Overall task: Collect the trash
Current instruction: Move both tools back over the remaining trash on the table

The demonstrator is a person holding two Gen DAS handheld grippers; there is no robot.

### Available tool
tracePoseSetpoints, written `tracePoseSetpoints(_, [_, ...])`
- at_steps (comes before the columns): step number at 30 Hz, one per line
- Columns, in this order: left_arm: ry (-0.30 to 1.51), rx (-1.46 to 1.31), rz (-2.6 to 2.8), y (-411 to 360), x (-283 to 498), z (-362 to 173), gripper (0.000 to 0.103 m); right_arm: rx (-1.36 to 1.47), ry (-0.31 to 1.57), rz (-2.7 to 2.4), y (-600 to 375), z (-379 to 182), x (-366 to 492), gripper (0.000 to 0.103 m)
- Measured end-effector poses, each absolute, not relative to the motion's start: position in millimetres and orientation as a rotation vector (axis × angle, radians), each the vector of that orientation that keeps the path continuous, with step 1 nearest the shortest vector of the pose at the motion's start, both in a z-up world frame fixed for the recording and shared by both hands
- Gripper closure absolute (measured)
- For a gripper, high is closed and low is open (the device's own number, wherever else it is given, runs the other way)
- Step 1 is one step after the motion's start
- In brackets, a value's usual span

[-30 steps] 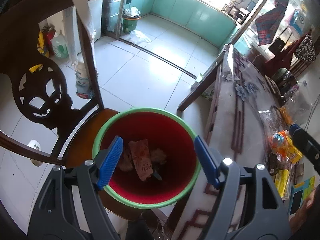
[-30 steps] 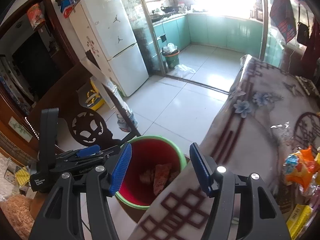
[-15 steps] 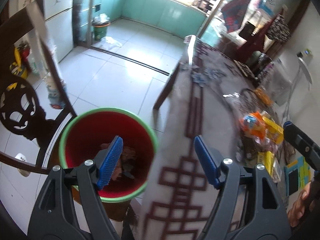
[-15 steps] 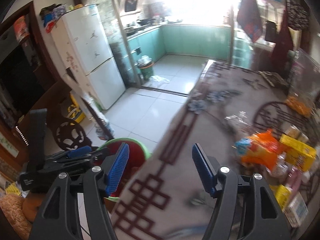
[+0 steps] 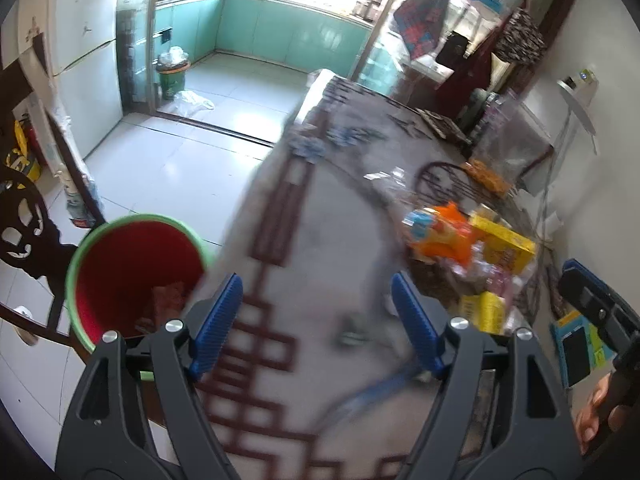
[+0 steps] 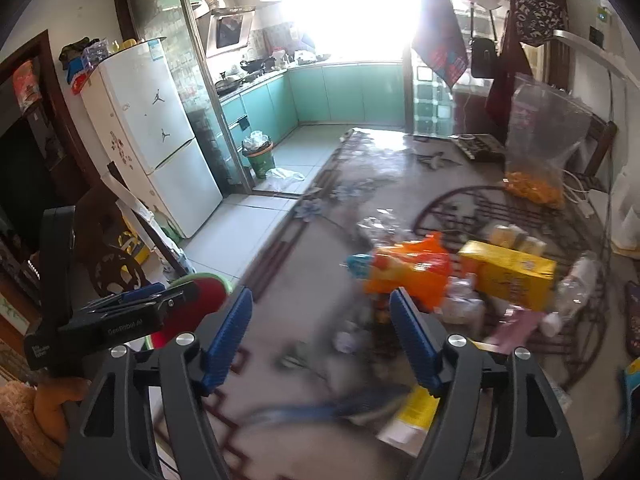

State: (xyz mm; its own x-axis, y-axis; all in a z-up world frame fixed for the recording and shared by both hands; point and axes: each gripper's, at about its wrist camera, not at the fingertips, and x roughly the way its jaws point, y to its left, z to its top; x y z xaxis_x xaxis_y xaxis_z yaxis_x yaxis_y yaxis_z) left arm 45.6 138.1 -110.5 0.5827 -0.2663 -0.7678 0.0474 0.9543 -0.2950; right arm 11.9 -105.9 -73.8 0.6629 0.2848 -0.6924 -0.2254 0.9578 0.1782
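Hovering over the patterned tablecloth (image 5: 320, 240), both ribbed blue grippers, left (image 5: 316, 320) and right (image 6: 320, 336), gape, grasping nothing.

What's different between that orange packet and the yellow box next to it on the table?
The orange packet looks soft and crinkled, with a blue end; the yellow box is stiff and straight-edged, in one plain colour. The packet lies nearer the red bin's side of the table, the box farther from it. Both rest in the same clutter on the table, untouched by either gripper.

Blurred patterned table (image 6: 372, 184) strewn with an orange packet (image 6: 408, 270) beside a yellow box (image 6: 508, 270), right gripper (image 6: 322, 334) wide apart above, red bin (image 6: 208, 292) at left.
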Motion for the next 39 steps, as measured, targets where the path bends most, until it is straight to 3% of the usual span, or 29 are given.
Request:
tracePoseSetpoints(14, [0.921,-0.216,-0.190,7,7,-108,0.020,0.097,0.811,0.208,-271,-84,-13,0.028])
tracePoseSetpoints(24, [0.919,-0.210,-0.183,-28,2,-106,0.019,0.111,0.811,0.203,-305,-81,-23,0.026])
tracePoseSetpoints(26, [0.922,-0.215,-0.181,-29,3,-108,0.018,0.098,0.804,0.197,-309,-77,-26,0.019])
tracePoseSetpoints(39, [1.072,-0.225,-0.245,-66,21,-161,0.017,0.132,0.881,0.147,-338,-104,-31,0.018])
